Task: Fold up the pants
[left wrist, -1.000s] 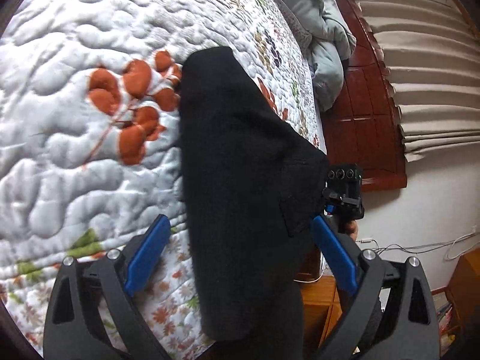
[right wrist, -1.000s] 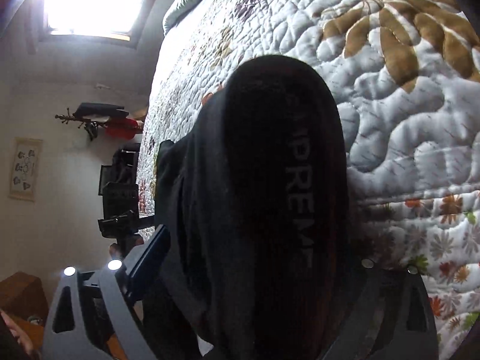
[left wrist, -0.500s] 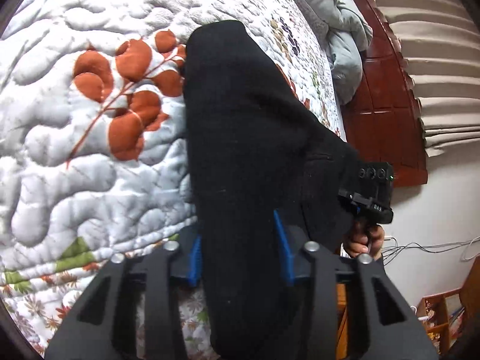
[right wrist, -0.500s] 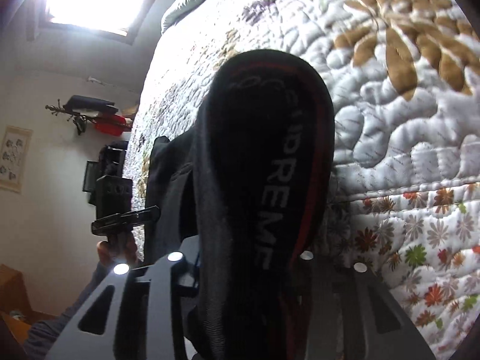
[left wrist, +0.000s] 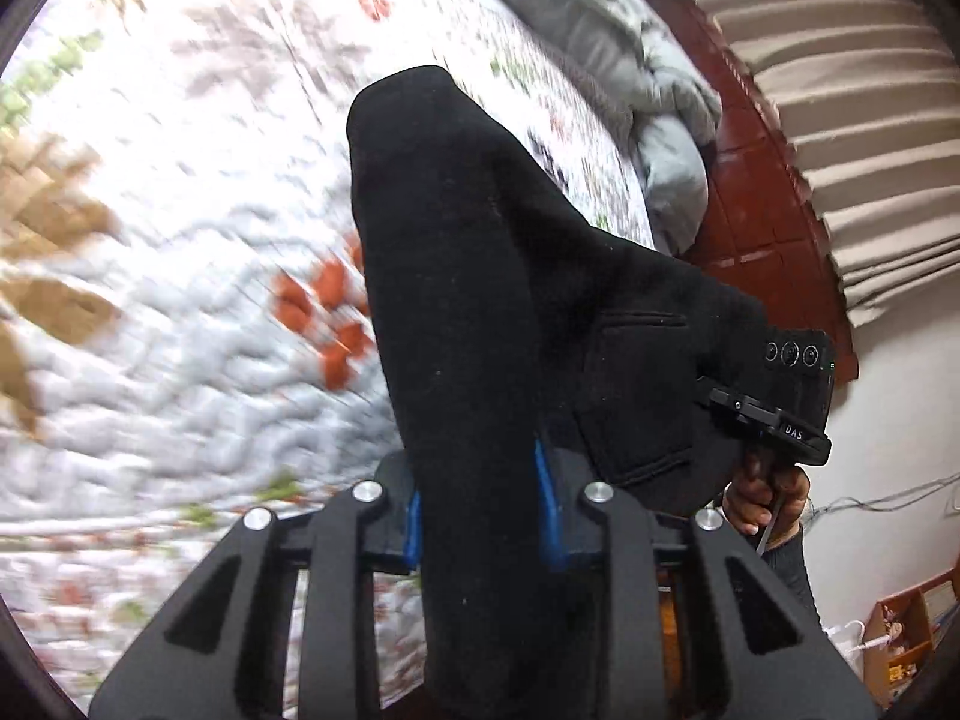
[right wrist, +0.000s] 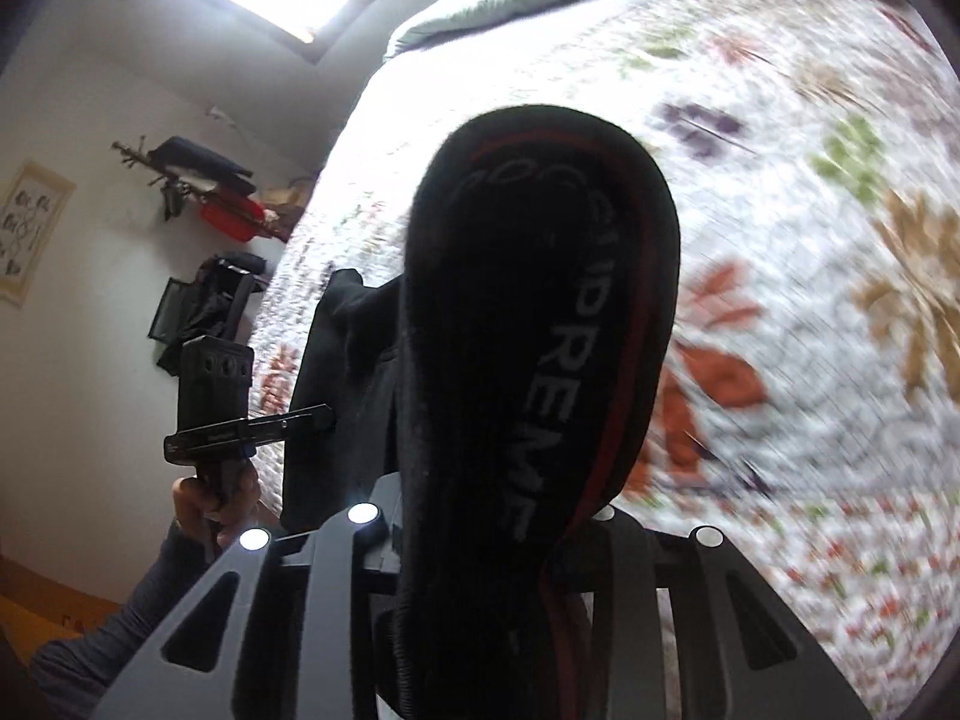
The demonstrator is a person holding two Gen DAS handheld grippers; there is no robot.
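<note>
Black pants [left wrist: 474, 312] hang between both grippers above a quilted bed. My left gripper [left wrist: 480, 510] is shut on one bunched end of the pants; blue pads pinch the cloth. A back pocket [left wrist: 636, 396] shows on the cloth toward the right gripper's body [left wrist: 780, 396], held by a hand. In the right wrist view my right gripper [right wrist: 486, 534] is shut on the pants' waistband [right wrist: 540, 312], which has white lettering and a red stripe. The left gripper's body [right wrist: 216, 396] shows at the left there.
The white floral quilt [left wrist: 180, 300] covers the bed below. A grey duvet [left wrist: 660, 138] lies by the dark wooden headboard [left wrist: 774, 228]. Beige curtains [left wrist: 870, 120] hang behind. A coat rack [right wrist: 198, 180] is on the far wall. Shelves [left wrist: 900, 636] stand low right.
Both grippers closed on the pants, then lifted them off the quilt; the bed now looks farther away and blurred by motion.
</note>
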